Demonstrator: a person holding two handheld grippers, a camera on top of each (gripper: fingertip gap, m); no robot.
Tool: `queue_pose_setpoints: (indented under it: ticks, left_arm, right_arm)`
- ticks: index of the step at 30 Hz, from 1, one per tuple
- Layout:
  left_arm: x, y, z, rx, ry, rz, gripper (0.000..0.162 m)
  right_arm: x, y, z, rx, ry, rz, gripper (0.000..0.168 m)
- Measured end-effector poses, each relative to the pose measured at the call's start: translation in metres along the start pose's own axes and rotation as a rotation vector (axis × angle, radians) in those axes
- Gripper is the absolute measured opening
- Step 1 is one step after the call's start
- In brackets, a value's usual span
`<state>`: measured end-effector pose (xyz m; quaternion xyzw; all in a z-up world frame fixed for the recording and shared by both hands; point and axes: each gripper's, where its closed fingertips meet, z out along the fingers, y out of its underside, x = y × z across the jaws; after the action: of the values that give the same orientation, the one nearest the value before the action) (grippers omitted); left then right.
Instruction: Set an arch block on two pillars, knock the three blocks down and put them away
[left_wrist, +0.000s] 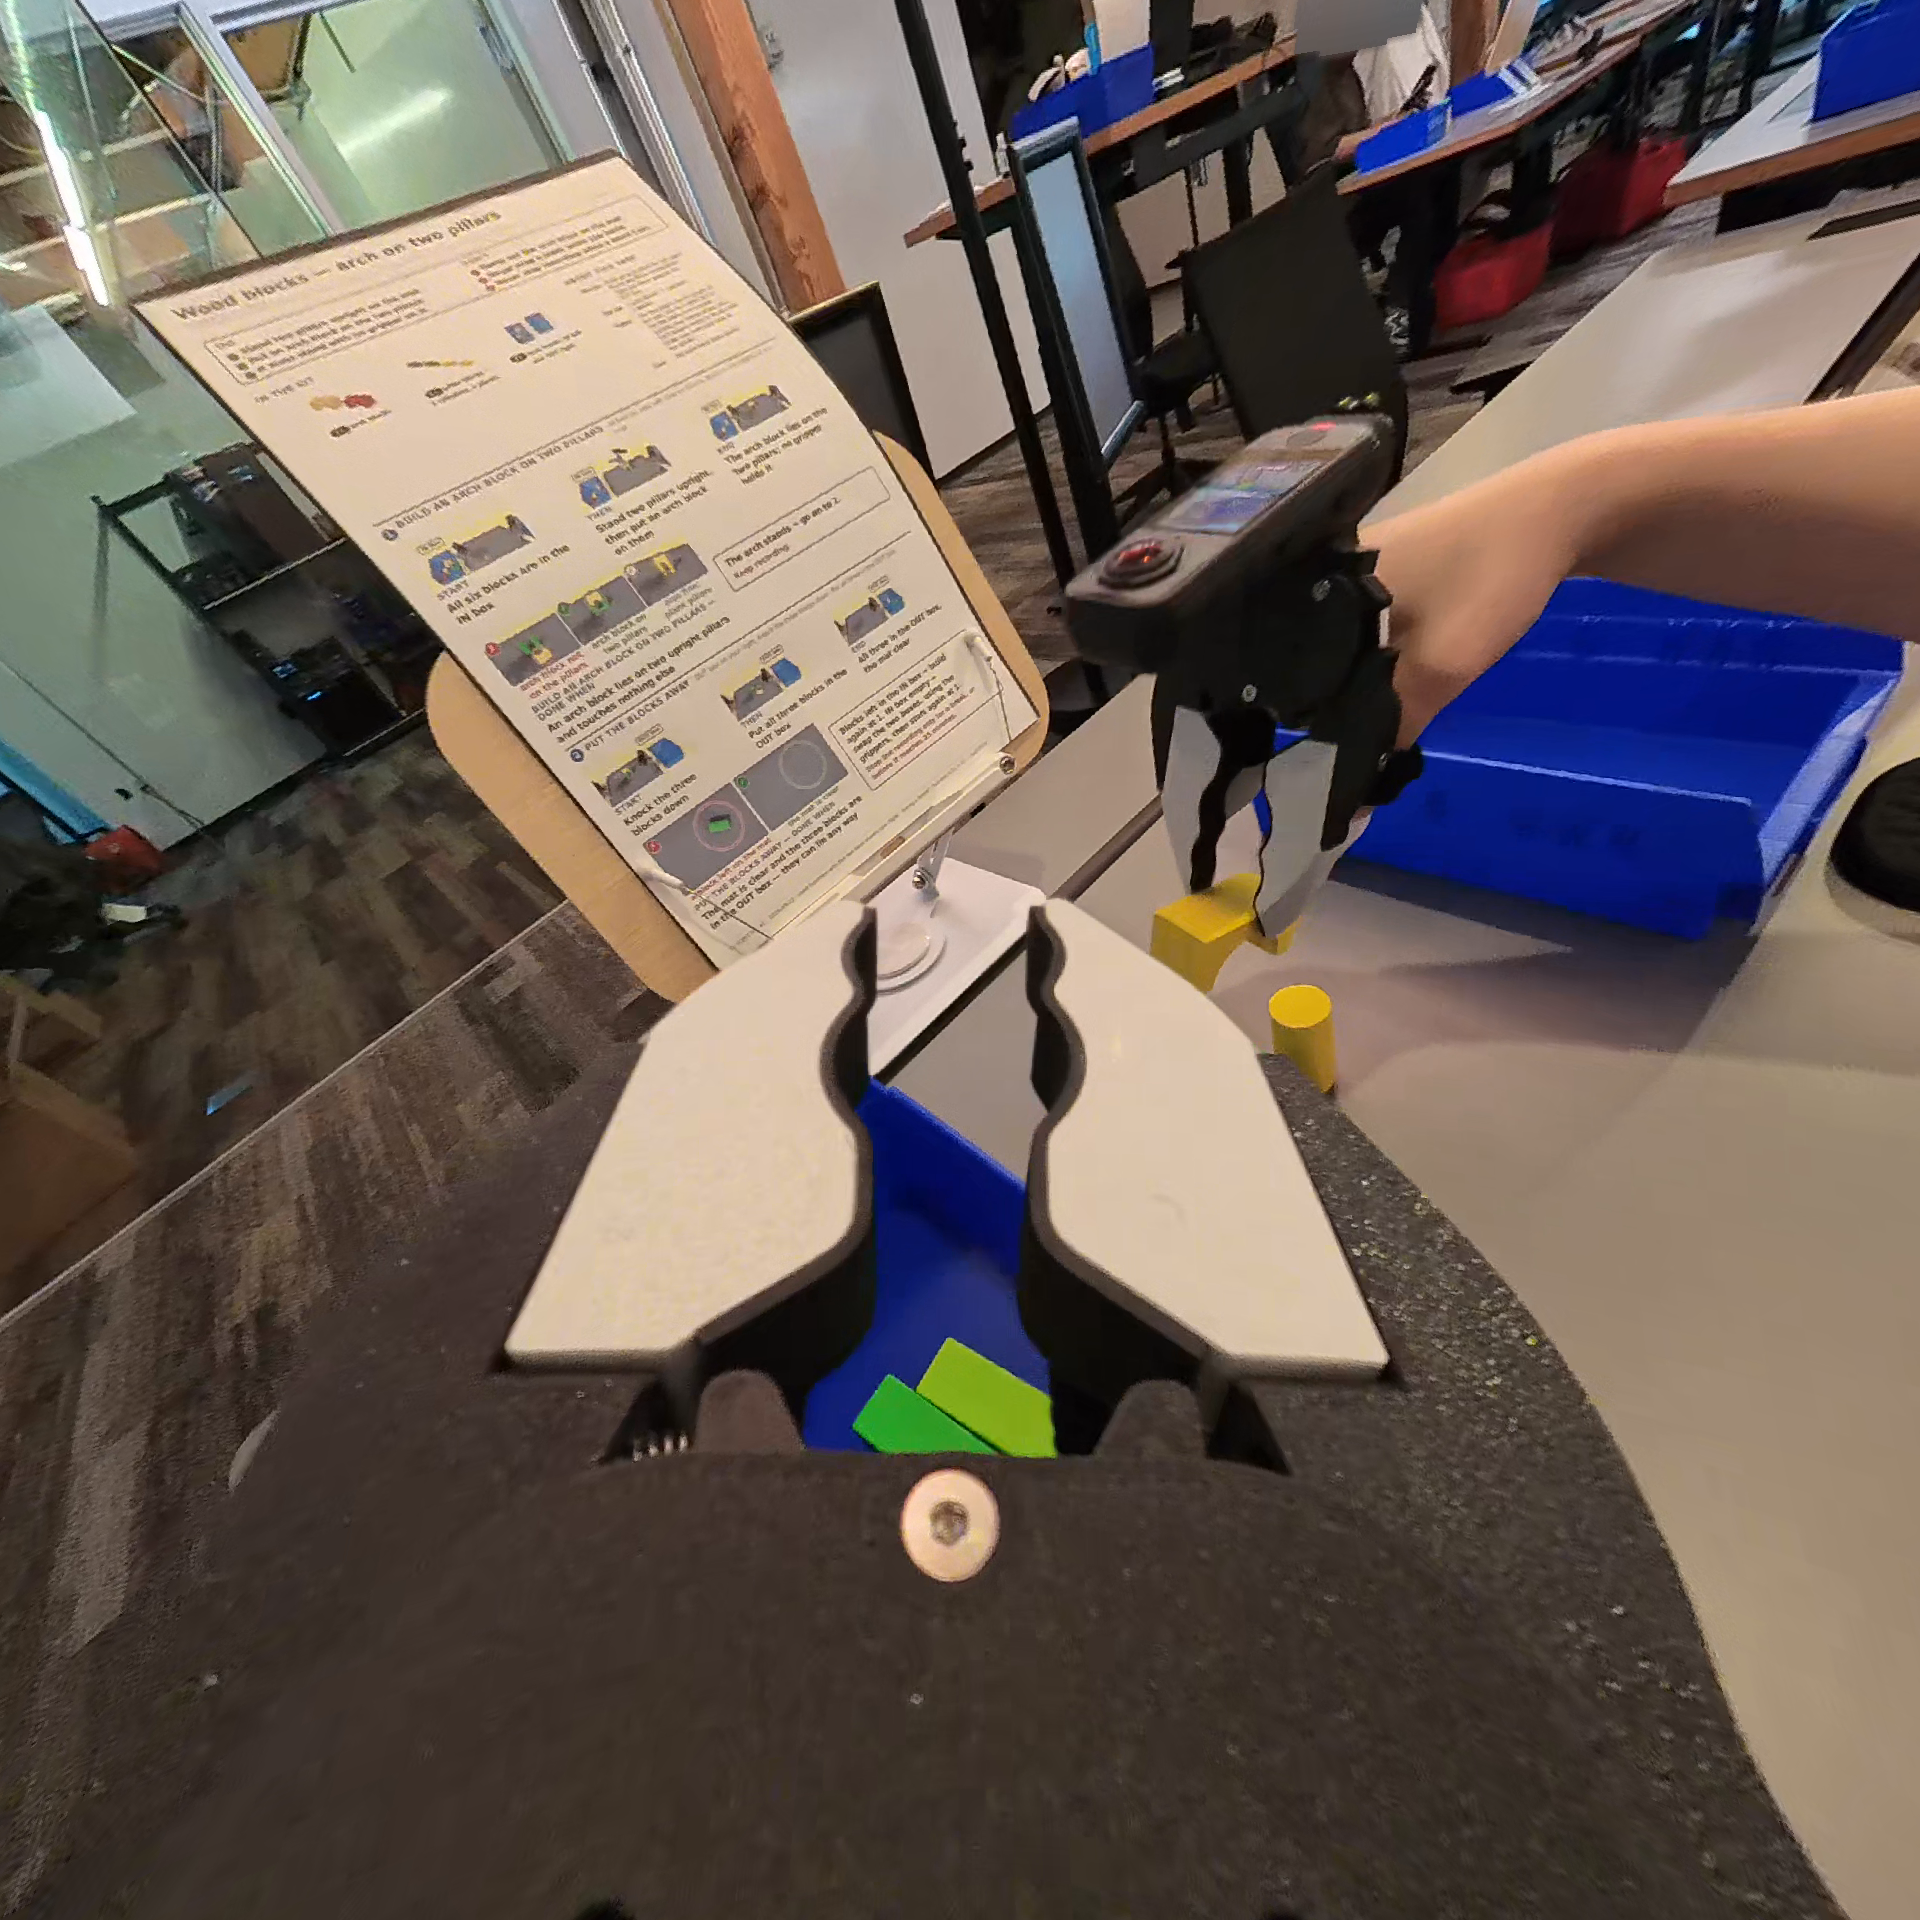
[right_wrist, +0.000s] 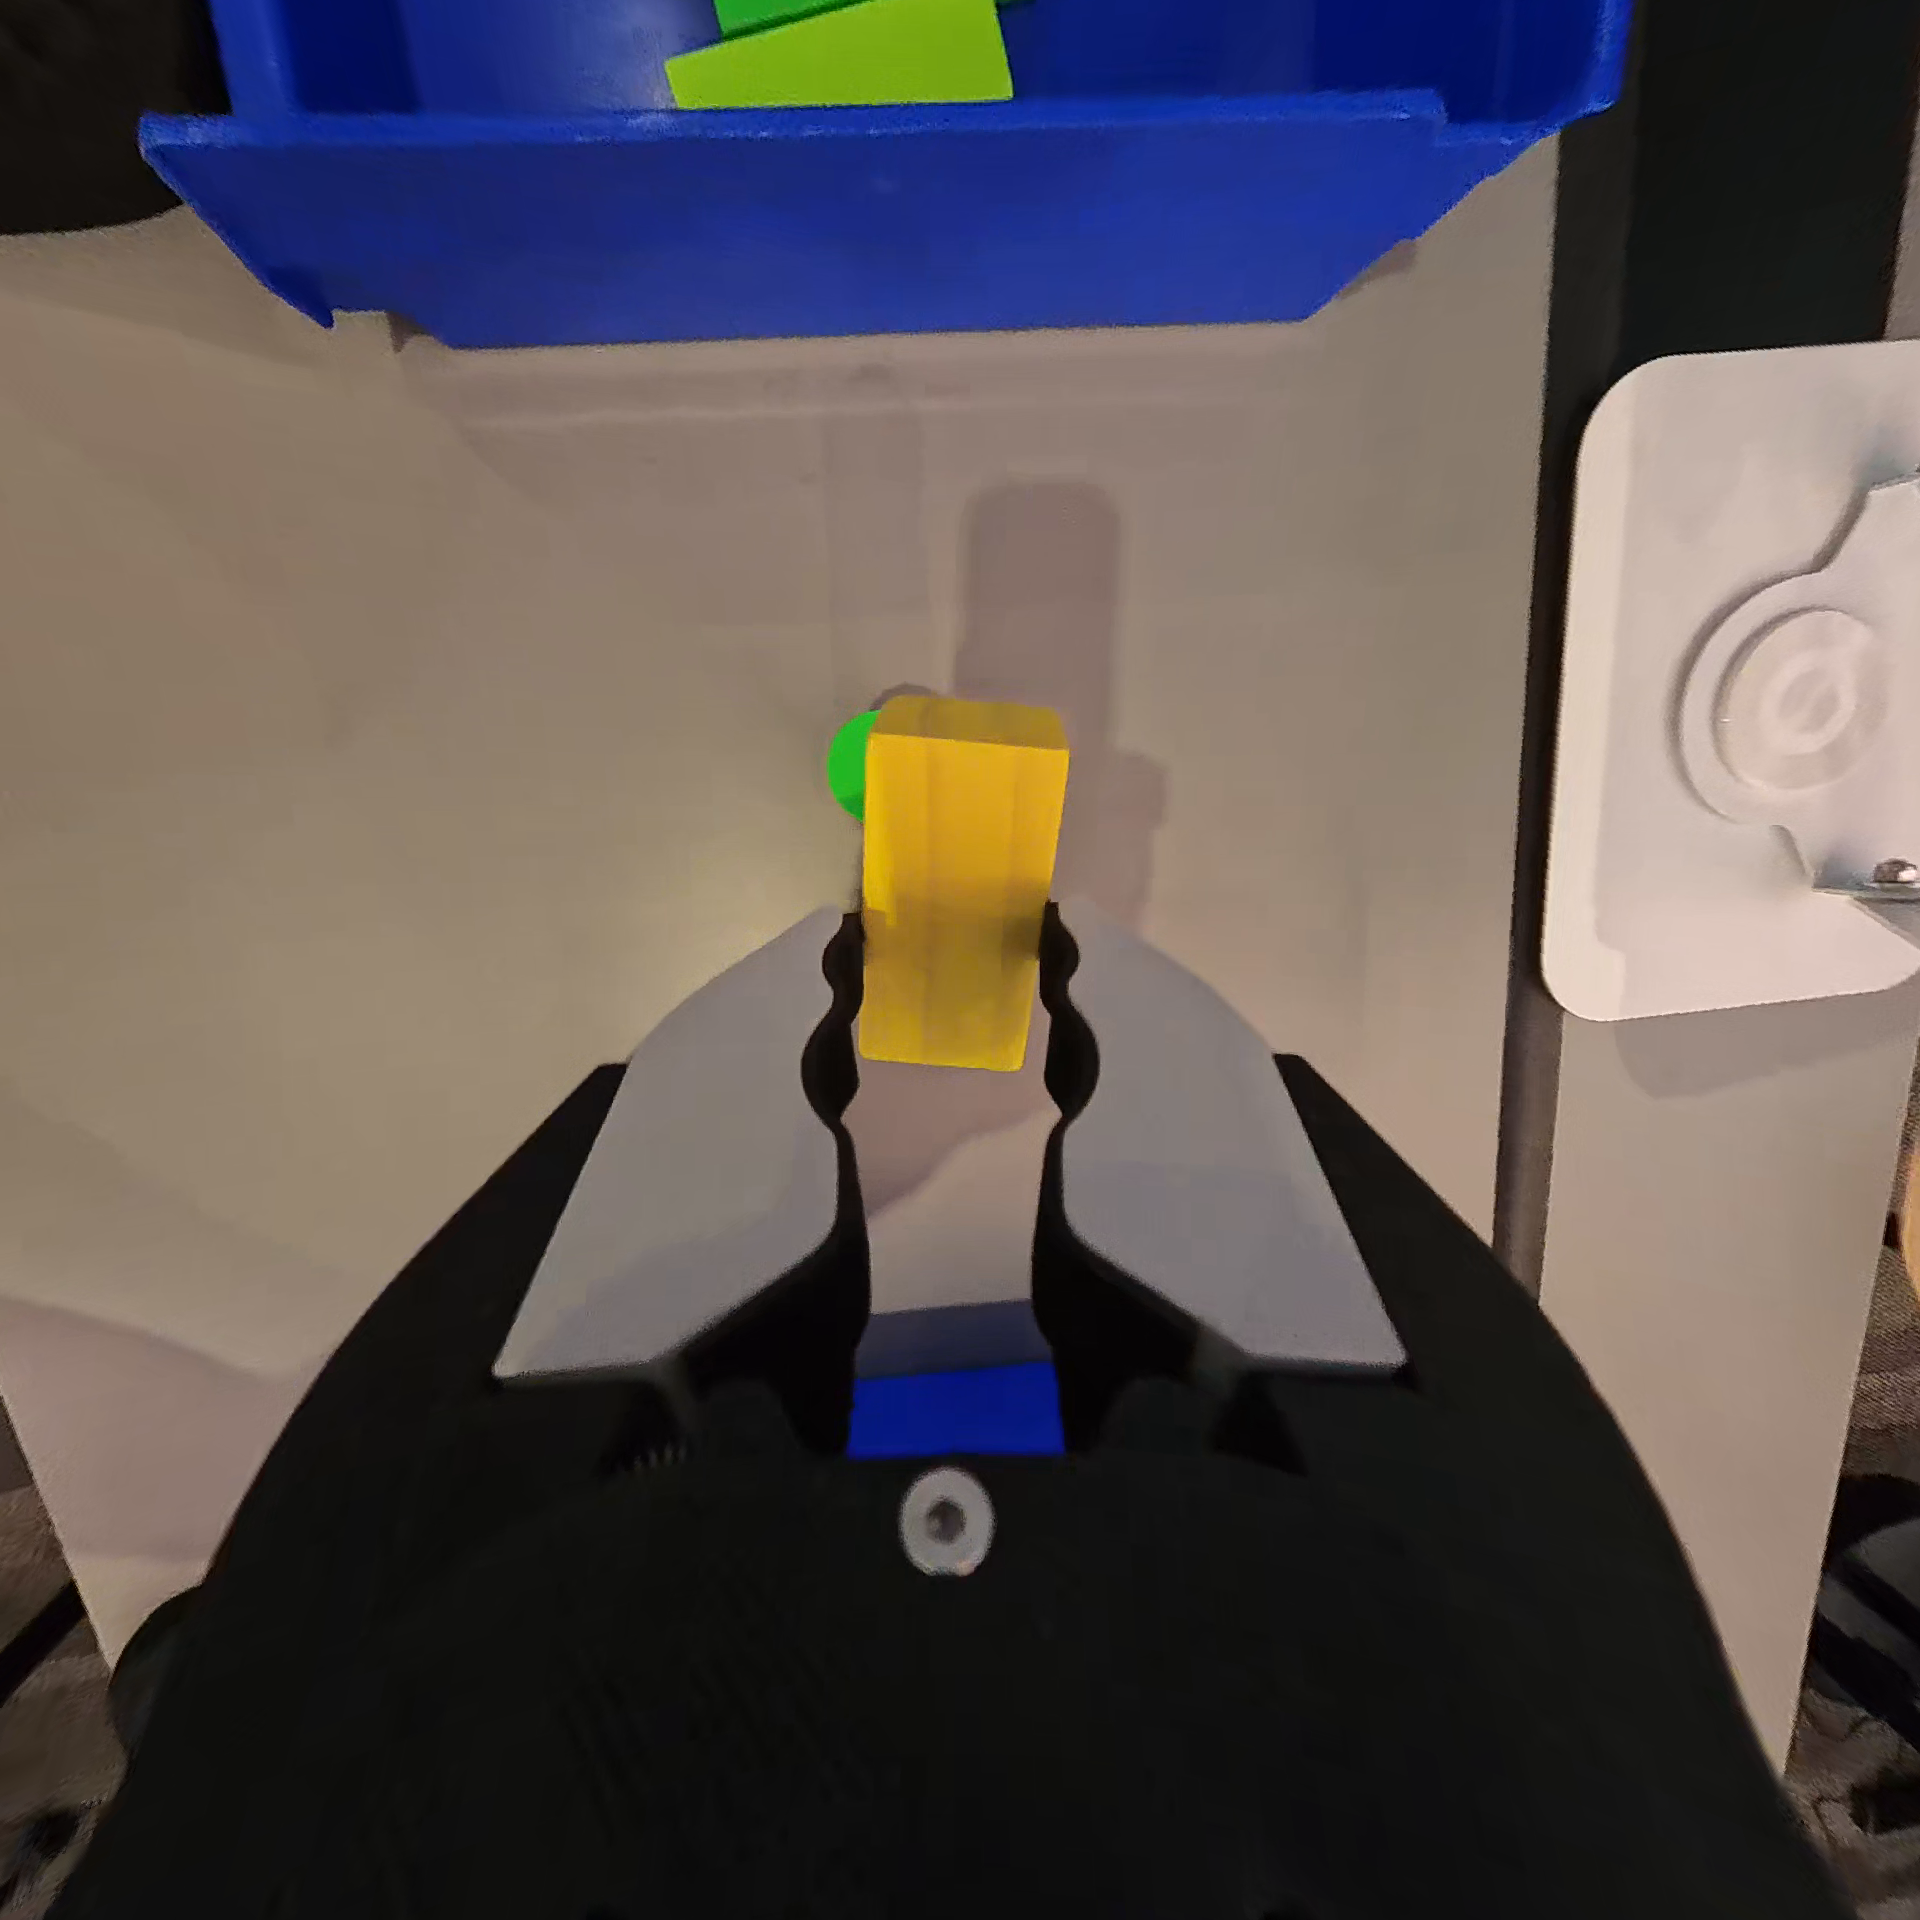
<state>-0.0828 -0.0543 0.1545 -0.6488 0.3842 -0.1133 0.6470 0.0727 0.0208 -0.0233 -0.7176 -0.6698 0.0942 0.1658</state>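
Note:
My right gripper (right_wrist: 951, 925) is shut on a yellow arch block (right_wrist: 961, 883) and holds it by its long sides above the pale table. A green pillar top (right_wrist: 847, 769) shows just beyond the arch's far left corner. In the left wrist view the right gripper (left_wrist: 1242, 899) points down with the arch (left_wrist: 1205, 930) in it. A yellow cylinder pillar (left_wrist: 1301, 1029) stands upright just in front of the arch. My left gripper (left_wrist: 948, 935) is open and empty, above a blue bin (left_wrist: 935, 1164) that holds green blocks (left_wrist: 966, 1403).
A second blue bin (left_wrist: 1621, 769) sits on the table behind the right gripper. An instruction board (left_wrist: 582, 540) on a white stand base (right_wrist: 1745, 675) stands at the table's edge. The bin with green blocks (right_wrist: 810, 208) lies straight ahead of the right gripper. The left gripper's tips are roughly 25 cm from the right gripper's.

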Motion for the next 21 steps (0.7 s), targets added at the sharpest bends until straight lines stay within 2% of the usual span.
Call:
queue_pose_setpoints:
  ticks: [13, 21]
  left_arm:
    - [-0.005, -0.001, -0.003, 0.022, 0.006, -0.021, 0.028]
    - [0.000, 0.002, 0.000, 0.000, 0.019, -0.002, 0.028]
  right_arm:
    - [-0.018, 0.019, 0.041, -0.214, -0.040, -0.074, 0.034]
    - [-0.020, 0.027, 0.052, -0.256, -0.057, -0.110, 0.034]
